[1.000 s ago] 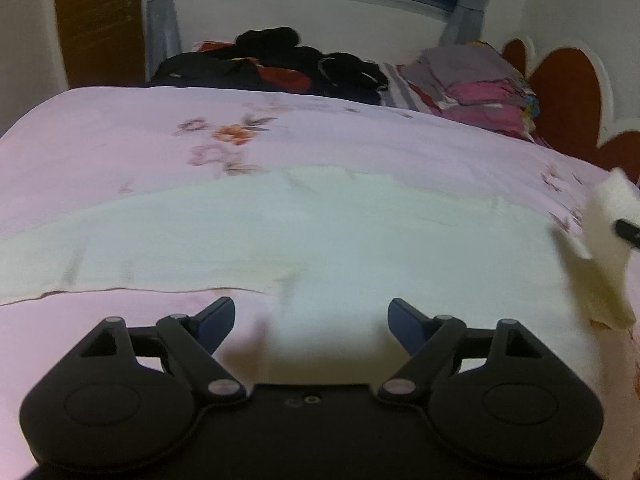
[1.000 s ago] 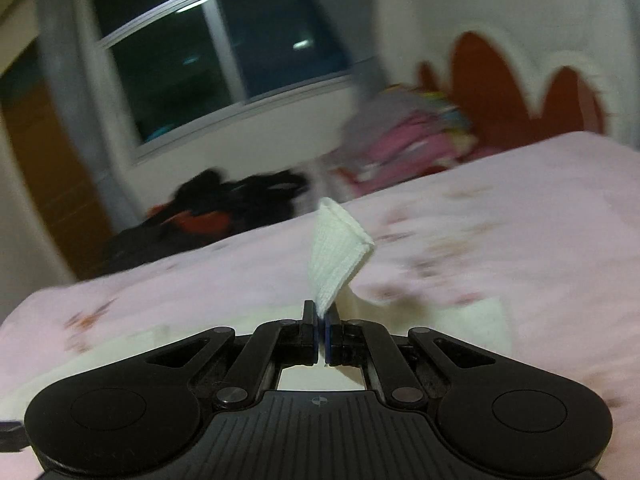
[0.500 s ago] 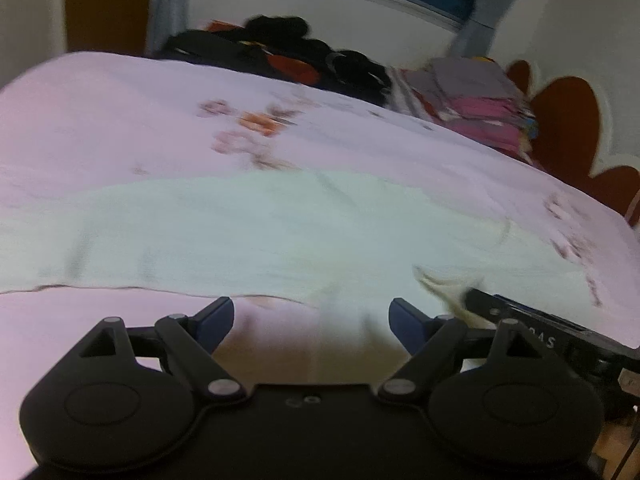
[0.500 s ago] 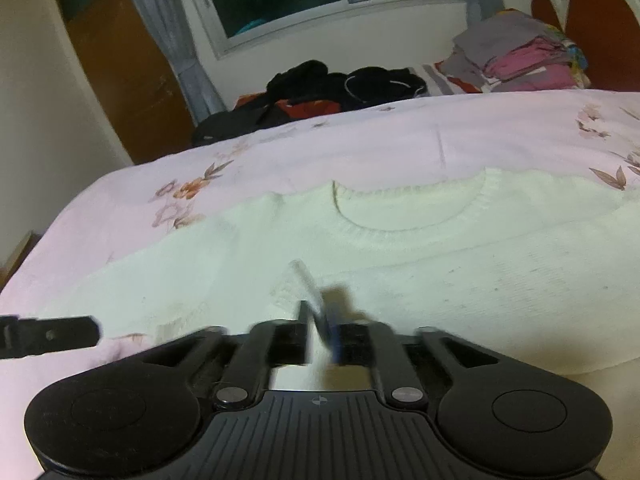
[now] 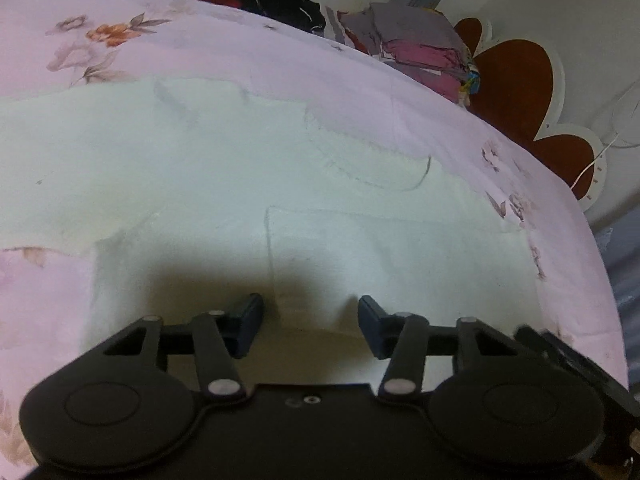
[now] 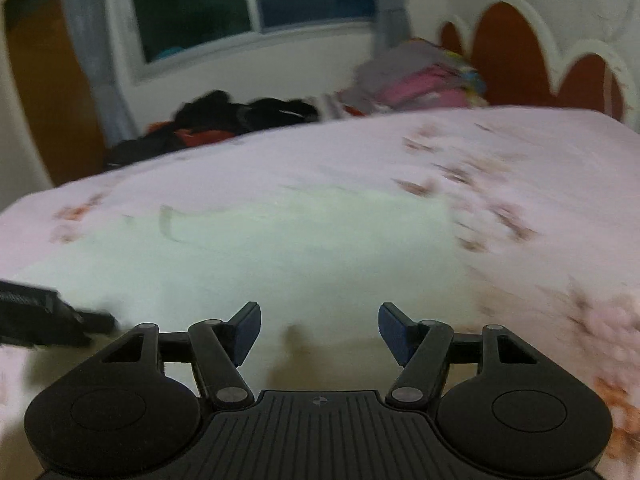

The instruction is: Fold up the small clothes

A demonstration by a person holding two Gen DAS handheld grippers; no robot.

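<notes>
A cream knit sweater (image 5: 200, 160) lies flat on the pink floral bedsheet (image 5: 240, 52), its neckline (image 5: 380, 168) towards the far side. One sleeve is folded across the body, and its end lies right in front of my left gripper (image 5: 310, 308). The left jaws are closing low over that cloth, which sits between them; the pads are not pressing on it. In the right wrist view the sweater (image 6: 280, 248) spreads out below my right gripper (image 6: 320, 320). The right jaws are opening with nothing between them. Each gripper shows at the edge of the other's view.
A heap of dark clothes (image 6: 240, 112) and a stack of folded pink and grey clothes (image 6: 420, 76) sit at the far side of the bed. A red and white headboard (image 5: 516, 80) stands at the right, where the bed edge drops off. A window (image 6: 248, 0) is behind.
My right gripper let go of the sleeve end it held up; the sleeve now lies folded across the body. My left gripper has dropped close to the sweater and its jaws have narrowed.
</notes>
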